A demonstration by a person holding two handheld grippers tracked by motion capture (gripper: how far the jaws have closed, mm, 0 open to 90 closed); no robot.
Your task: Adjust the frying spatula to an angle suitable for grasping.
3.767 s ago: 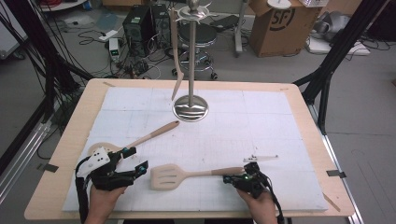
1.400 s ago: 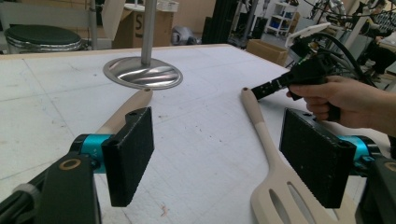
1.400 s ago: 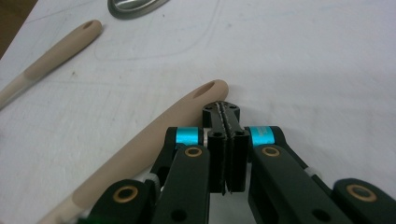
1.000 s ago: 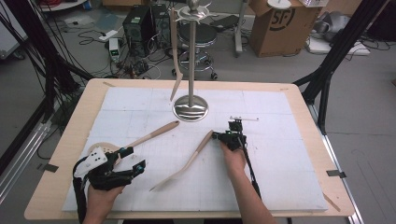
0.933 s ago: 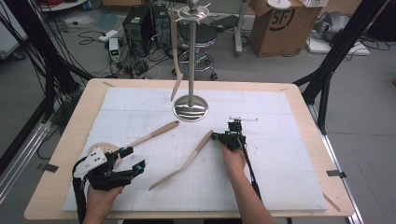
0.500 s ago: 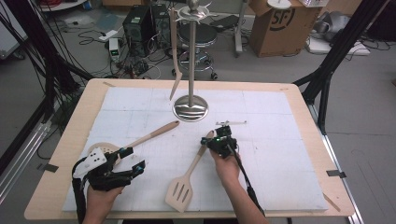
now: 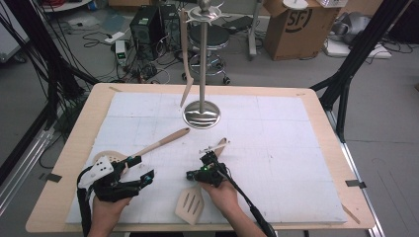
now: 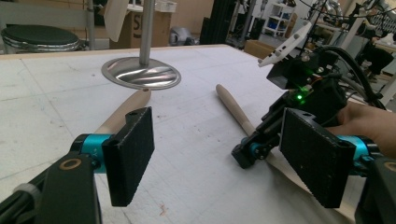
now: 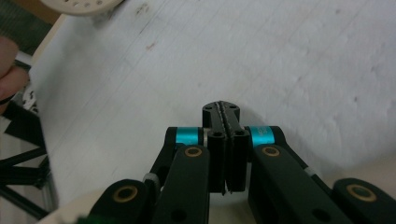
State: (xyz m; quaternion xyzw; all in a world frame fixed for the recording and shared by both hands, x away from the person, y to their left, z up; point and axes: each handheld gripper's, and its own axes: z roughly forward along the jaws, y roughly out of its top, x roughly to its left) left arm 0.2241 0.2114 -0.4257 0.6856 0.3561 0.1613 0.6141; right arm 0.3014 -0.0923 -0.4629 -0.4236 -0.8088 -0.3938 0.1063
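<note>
Right hand-held gripper (image 7: pixel 203 168) is clamped on the handle of the slotted wooden spatula (image 7: pixel 189 203); its own view shows the jaws pressed together, with only a thin edge visible between them. That spatula runs diagonally in the high view, its handle end pointing toward the stand and its slotted blade at the near edge, close to the person's wrist, looking tilted rather than flat. Left hand-held gripper (image 7: pixel 141 170) sits with its jaws wide apart, nothing between them, just beside the wooden spoon (image 7: pixel 148 147), which lies flat on the white mat over the tabletop (image 7: pixel 74 148). Utensil stand (image 7: pixel 201 114) is at the far middle of the mat, with one wooden utensil (image 7: pixel 185 54) already hanging from its top rack. Judgement: the work looks like hanging utensils on that stand, so one is done, the spatula is gripped but not yet carried up to a hook, and the spoon is untouched. Well under halfway.
</note>
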